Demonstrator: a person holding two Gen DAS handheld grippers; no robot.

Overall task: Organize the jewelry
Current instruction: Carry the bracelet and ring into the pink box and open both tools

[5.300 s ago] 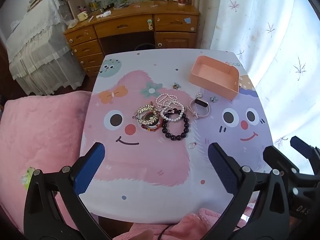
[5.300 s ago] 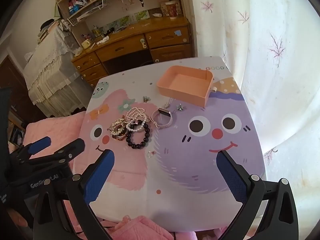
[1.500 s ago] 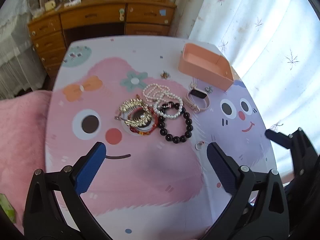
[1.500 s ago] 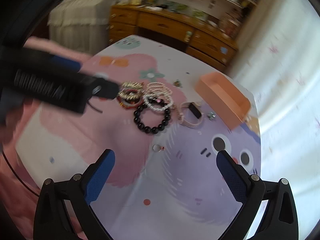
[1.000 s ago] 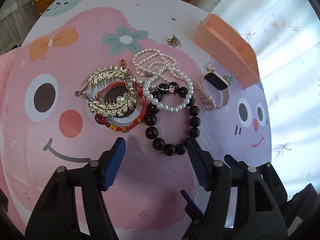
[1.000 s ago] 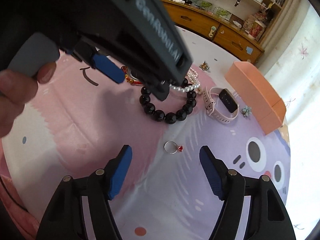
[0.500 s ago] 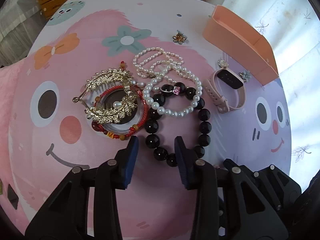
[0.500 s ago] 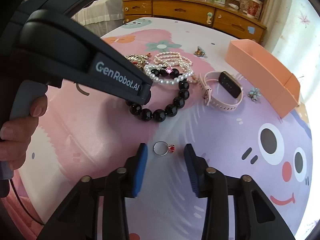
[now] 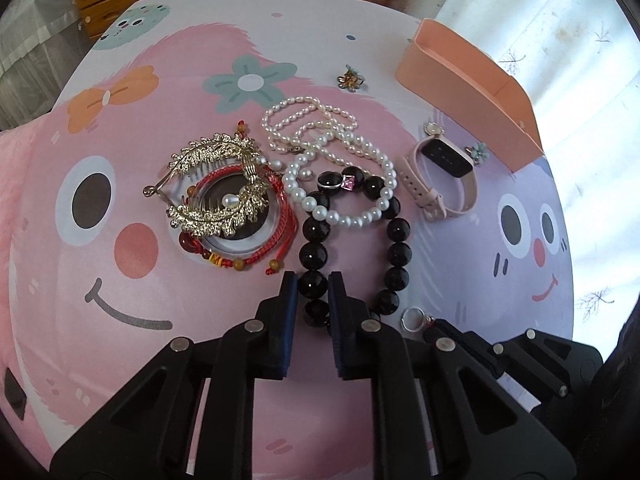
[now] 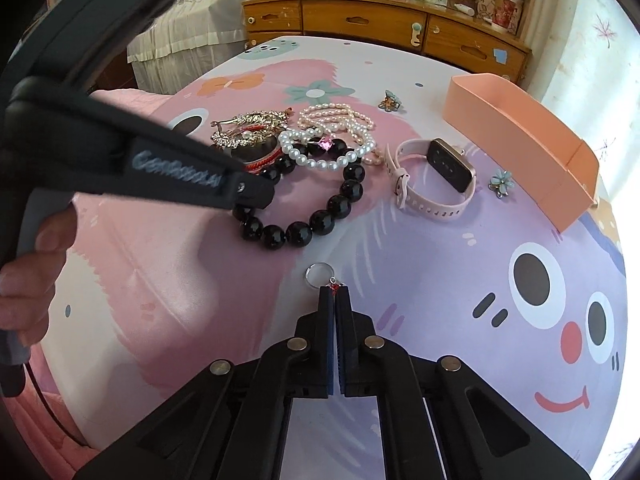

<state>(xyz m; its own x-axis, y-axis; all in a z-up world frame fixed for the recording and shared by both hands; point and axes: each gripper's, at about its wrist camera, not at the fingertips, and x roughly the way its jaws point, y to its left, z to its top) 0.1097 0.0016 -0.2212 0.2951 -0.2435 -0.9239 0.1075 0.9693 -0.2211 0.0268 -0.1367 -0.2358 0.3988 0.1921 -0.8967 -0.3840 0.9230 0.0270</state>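
Left gripper (image 9: 313,286) jaws clamp a bead at 7 o'clock of the black bead bracelet (image 9: 394,248), loop flat, long axis 12–6; right gripper (image 10: 334,293) jaws nearly shut, pinching the red stone of the silver ring (image 10: 319,271), band toward 11 o'clock.

Bright daylight floods in through the thin white patterned curtain (image 9: 560,36) on the right, nearly blown out there. The glossy pink-and-lilac cartoon tabletop (image 10: 420,264) carries soft shadows falling leftward. Fisheye bending curves both views' edges into dark vignettes; centres stay sharp, and a near black gripper arm (image 10: 132,156) blurs slightly.
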